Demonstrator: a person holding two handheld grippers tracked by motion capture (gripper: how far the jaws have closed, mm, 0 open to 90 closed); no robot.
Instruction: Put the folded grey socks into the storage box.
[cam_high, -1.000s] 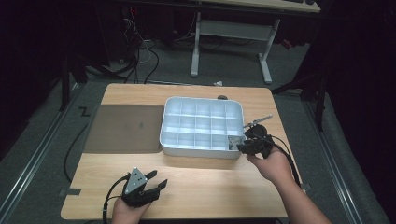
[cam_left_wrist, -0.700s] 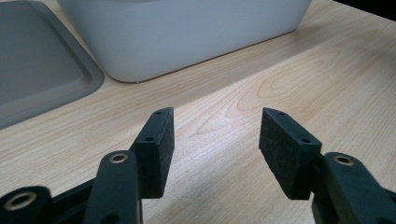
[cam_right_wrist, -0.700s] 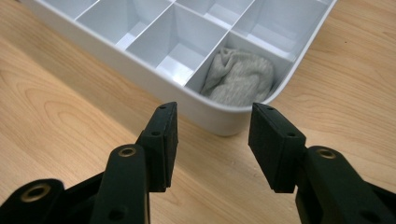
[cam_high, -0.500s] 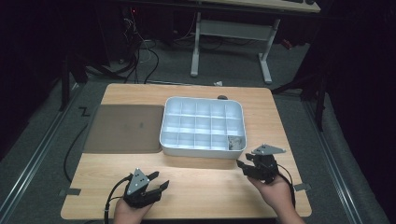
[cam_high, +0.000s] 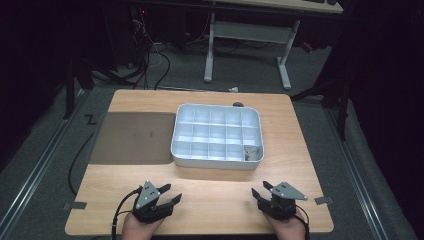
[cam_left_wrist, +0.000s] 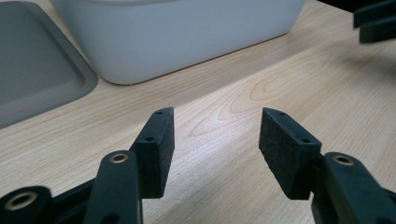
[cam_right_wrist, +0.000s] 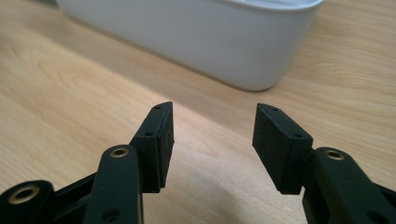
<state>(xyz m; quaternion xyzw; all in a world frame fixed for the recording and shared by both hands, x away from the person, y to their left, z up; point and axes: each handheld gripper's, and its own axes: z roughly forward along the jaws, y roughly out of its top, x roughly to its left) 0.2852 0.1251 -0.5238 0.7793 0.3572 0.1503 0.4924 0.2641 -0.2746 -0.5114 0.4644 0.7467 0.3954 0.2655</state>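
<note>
A white compartment tray (cam_high: 217, 156) stands mid-table, and its near right cell holds a small greyish object (cam_high: 252, 152). Near the table's front edge at the left, my left gripper (cam_high: 169, 194) rests open with nothing between its jaws. My right gripper (cam_high: 260, 190) sits open and empty near the front edge at the right, well short of the tray. In the left gripper view the gripper (cam_left_wrist: 215, 140) faces the tray's wall (cam_left_wrist: 187, 32). The right gripper view has its gripper (cam_right_wrist: 212, 135) pointing at the tray's rounded corner (cam_right_wrist: 261, 46).
A dark grey mat (cam_high: 132, 137) lies left of the tray, its edge (cam_left_wrist: 42, 79) also in the left gripper view. Bare wooden table (cam_high: 215, 192) lies between the grippers. Beyond the table stand a desk frame (cam_high: 245, 45) and cables on the floor.
My right gripper has pulled back from the tray's near right corner to the front edge of the table. The left gripper has barely moved.
</note>
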